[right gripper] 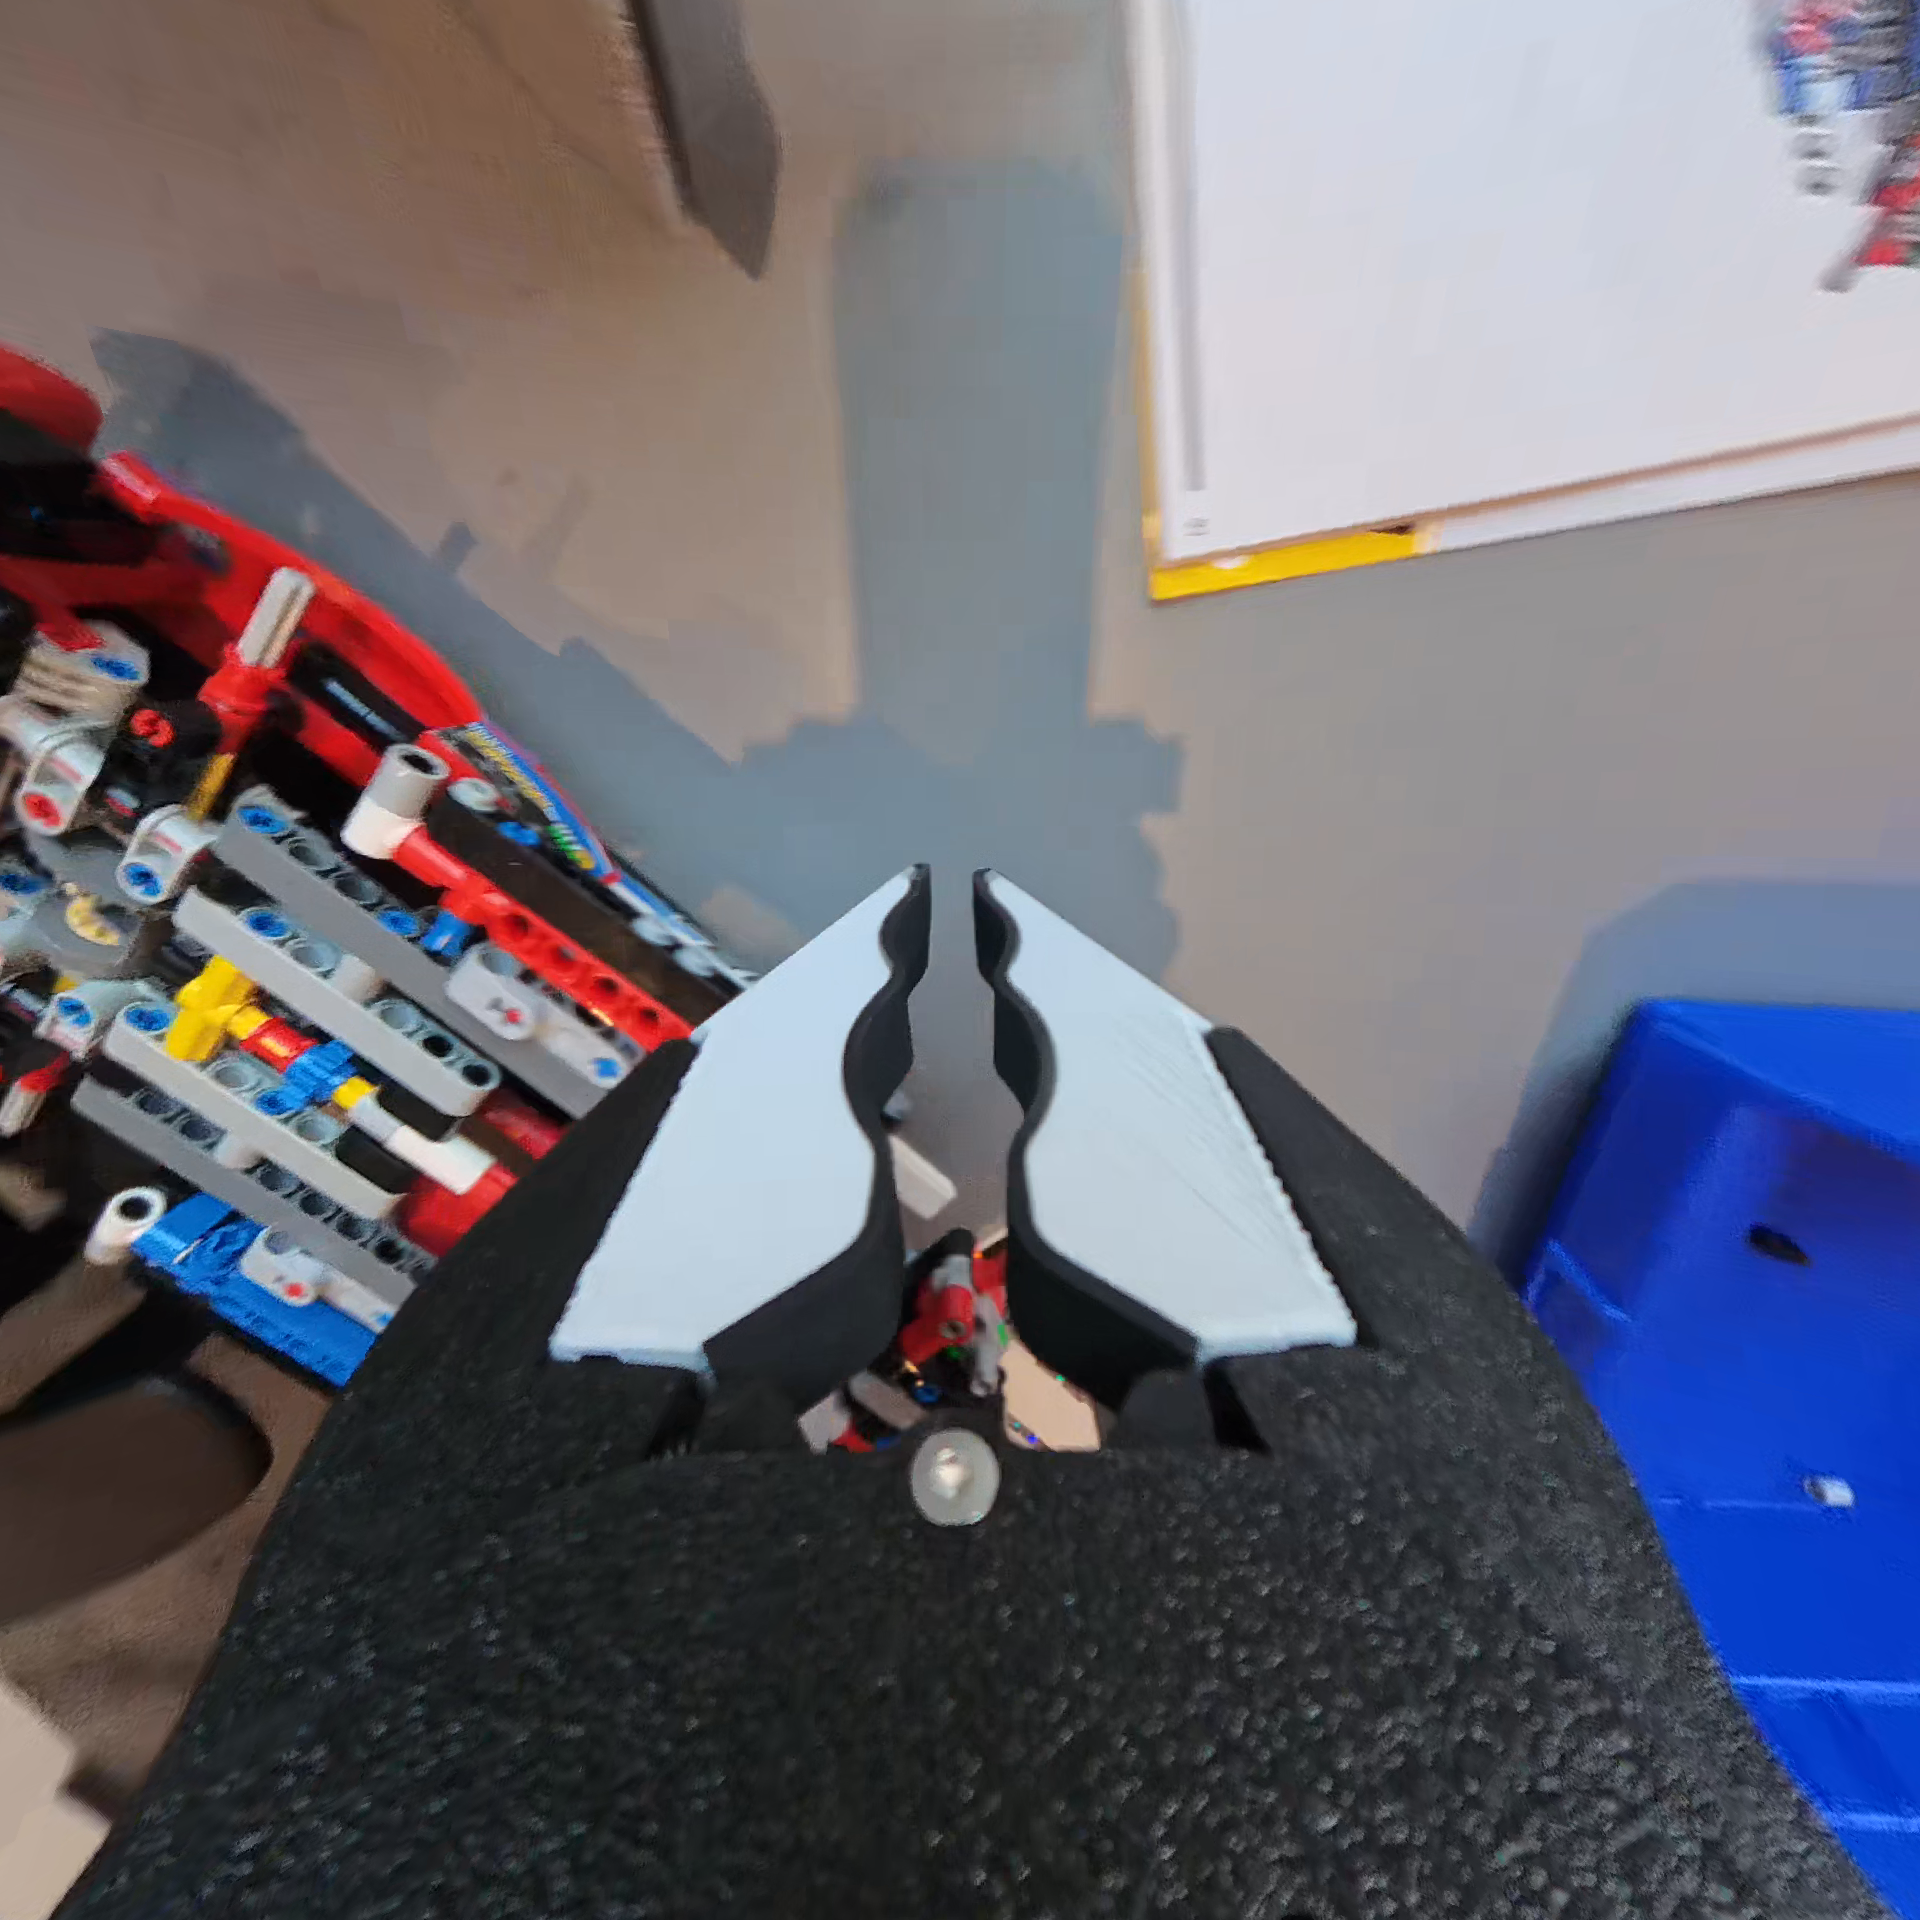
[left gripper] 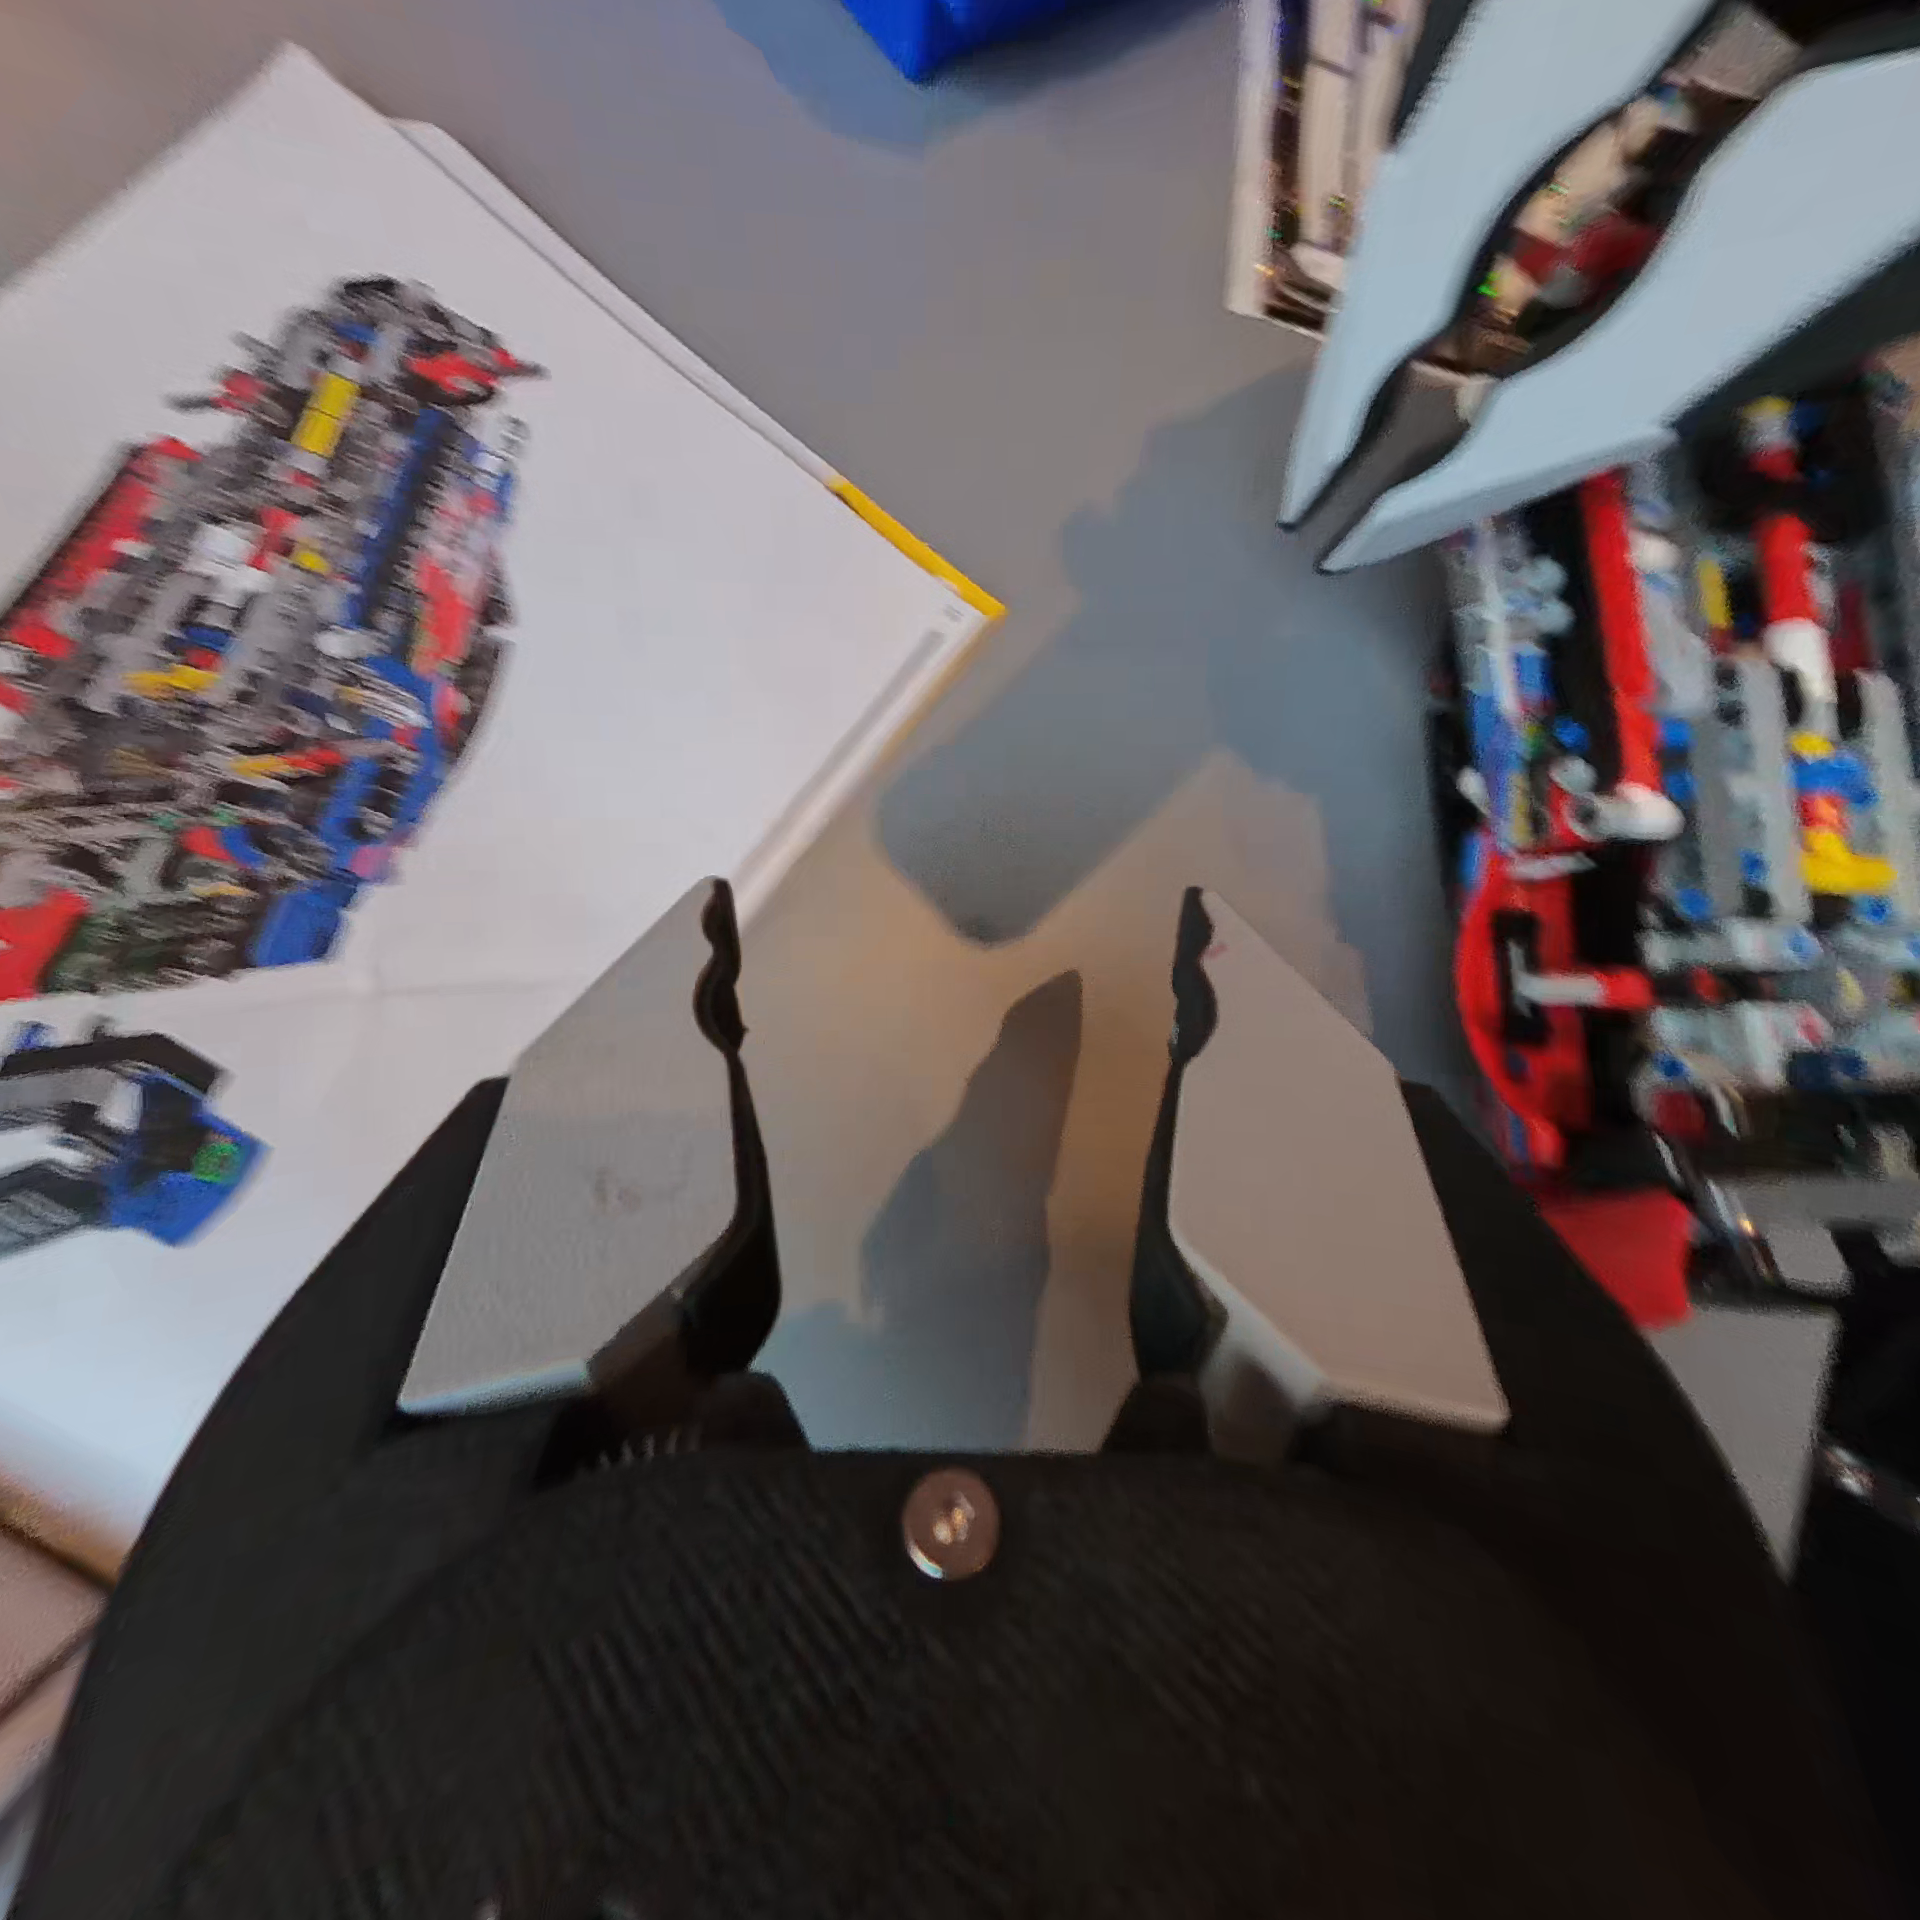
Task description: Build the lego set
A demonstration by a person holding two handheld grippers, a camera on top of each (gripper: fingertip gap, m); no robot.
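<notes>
Lego model [right gripper: 312,987], red, grey and blue, sits on grey worktop [right gripper: 1351,779], at right edge of left wrist view. Left gripper [left gripper: 951,925] spread wide, holding nothing, above bare worktop beside open instruction booklet [left gripper: 623,644]. Right gripper [right gripper: 951,883] nearly closed, thin gap between tips, nothing clamped; it hovers over model's edge. Blue bin [right gripper: 1766,1351] at its right.

Left hand-held gripper [left gripper: 951,914] wide apart over grey table [left gripper: 1039,364], between instruction booklet [left gripper: 644,644] and lego model [left gripper: 1683,831].
</notes>
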